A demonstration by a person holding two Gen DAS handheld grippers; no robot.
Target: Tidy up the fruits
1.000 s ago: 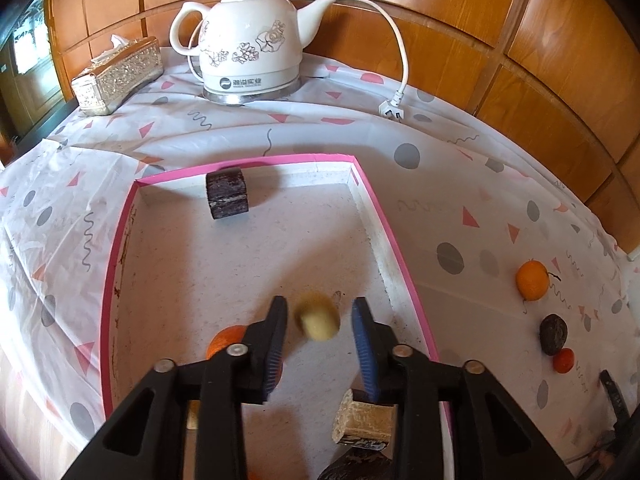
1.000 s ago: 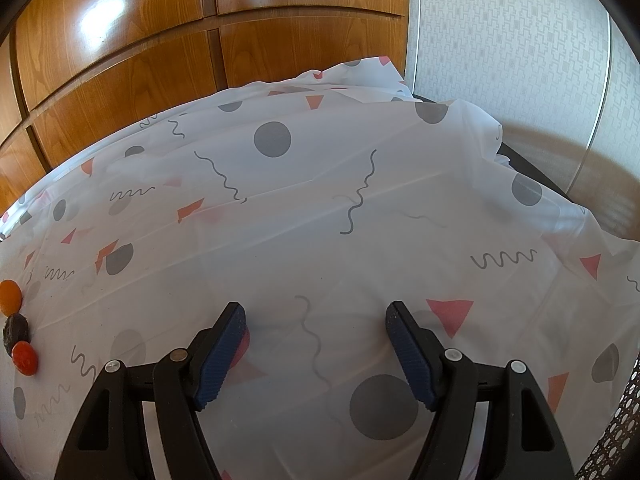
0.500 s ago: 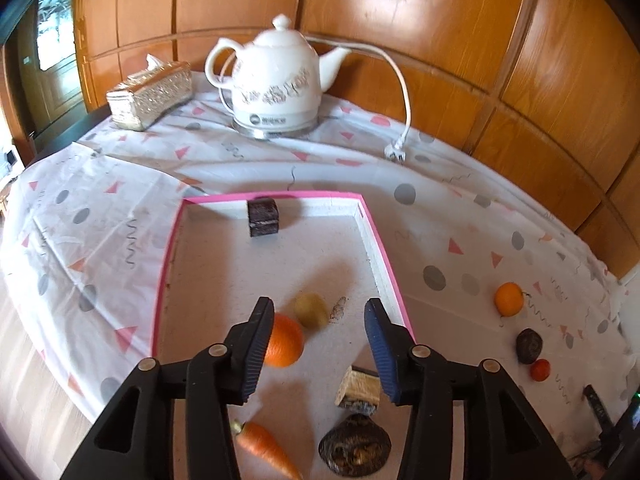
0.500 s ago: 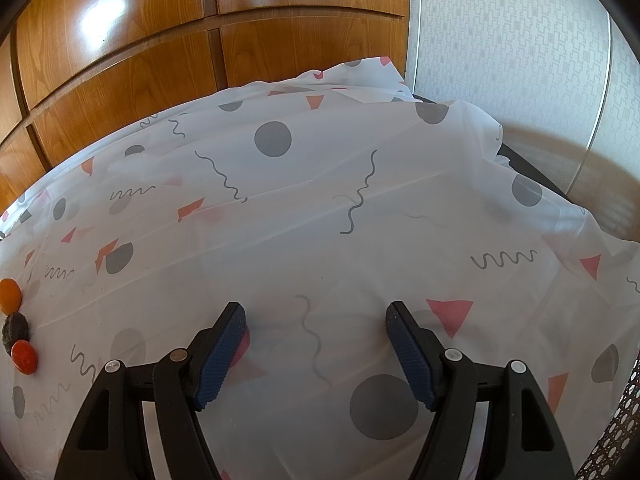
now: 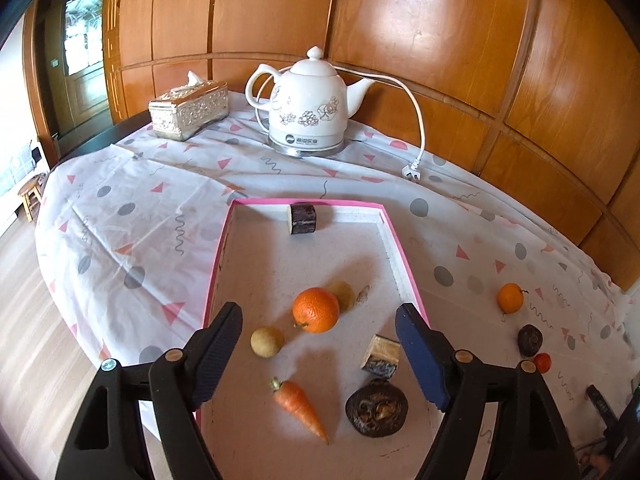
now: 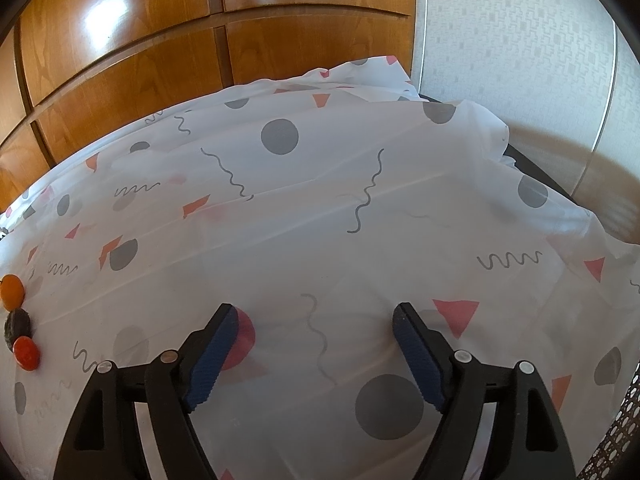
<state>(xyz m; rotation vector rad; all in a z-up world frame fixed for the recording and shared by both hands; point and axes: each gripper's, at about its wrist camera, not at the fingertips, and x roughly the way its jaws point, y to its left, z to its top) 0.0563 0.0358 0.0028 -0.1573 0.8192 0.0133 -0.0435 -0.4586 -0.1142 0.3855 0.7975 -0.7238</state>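
Observation:
A pink-rimmed tray (image 5: 394,242) holds an orange (image 5: 315,309), two yellowish round fruits (image 5: 267,342) (image 5: 342,294), a carrot (image 5: 300,403), a dark wrinkled fruit (image 5: 376,407) and two cut blocks (image 5: 303,219) (image 5: 381,353). My left gripper (image 5: 320,344) is open and empty, raised above the tray's near end. On the cloth to the right lie a small orange (image 5: 510,298), a dark fruit (image 5: 530,339) and a red fruit (image 5: 543,362); these also show at the left edge of the right wrist view: the small orange (image 6: 12,289), the dark fruit (image 6: 17,324), the red fruit (image 6: 26,353). My right gripper (image 6: 314,340) is open and empty over bare cloth.
A white electric kettle (image 5: 307,120) with a cord and plug (image 5: 413,171) and a silver tissue box (image 5: 188,110) stand at the back. Wood panelling runs behind the table. The patterned tablecloth (image 6: 320,208) drops off at the right edge.
My left gripper has let go of a yellowish fruit in the tray, opened wider, and pulled back and up. The right gripper has not moved.

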